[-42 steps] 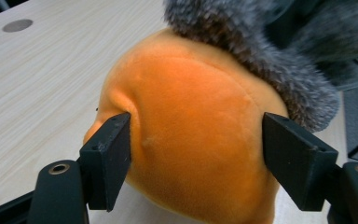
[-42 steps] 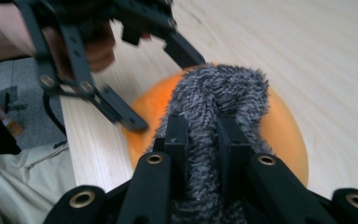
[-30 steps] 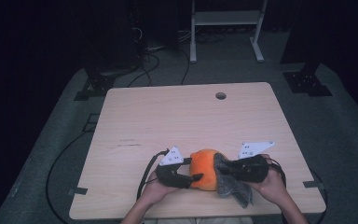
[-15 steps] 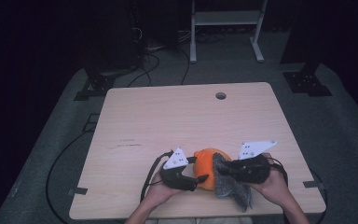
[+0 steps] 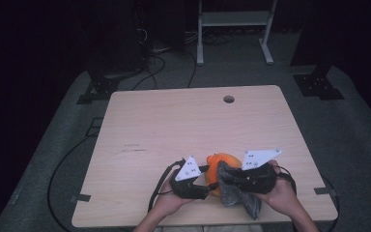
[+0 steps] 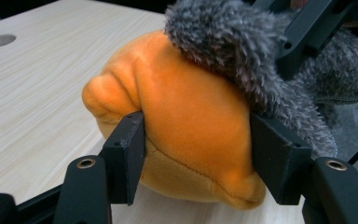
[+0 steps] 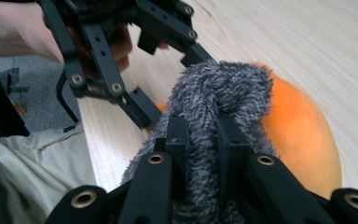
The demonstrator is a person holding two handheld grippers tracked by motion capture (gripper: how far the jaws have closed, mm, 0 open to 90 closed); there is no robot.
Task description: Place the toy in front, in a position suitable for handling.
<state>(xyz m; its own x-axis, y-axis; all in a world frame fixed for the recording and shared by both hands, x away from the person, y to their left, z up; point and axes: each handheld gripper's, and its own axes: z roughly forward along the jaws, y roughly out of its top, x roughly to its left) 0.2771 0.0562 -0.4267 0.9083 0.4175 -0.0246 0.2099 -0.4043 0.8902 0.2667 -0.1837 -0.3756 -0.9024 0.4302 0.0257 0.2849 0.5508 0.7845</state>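
Note:
An orange plush toy (image 5: 218, 163) lies near the table's front edge, with a grey fuzzy cloth (image 5: 236, 191) draped over its right side. In the left gripper view, my left gripper (image 6: 199, 140) has just been closing, and its pads now press both flanks of the orange plush (image 6: 191, 116). The grey cloth (image 6: 228, 42) covers the top of the plush. In the right gripper view, my right gripper (image 7: 200, 135) is shut on a fold of the grey cloth (image 7: 223, 88), with the orange plush (image 7: 298, 135) just beyond. Both grippers meet at the toy, left gripper (image 5: 206, 186) facing right gripper (image 5: 228, 178).
The light wooden table (image 5: 174, 125) has a round cable hole (image 5: 229, 99) near its far edge. Cables lie on the grey floor to the left, and a white stand (image 5: 232, 29) is behind the table. The person's lap sits just below the front edge.
My left gripper has shifted slightly to the right, closer against the plush. My right gripper keeps its hold on the grey cloth and has barely moved.

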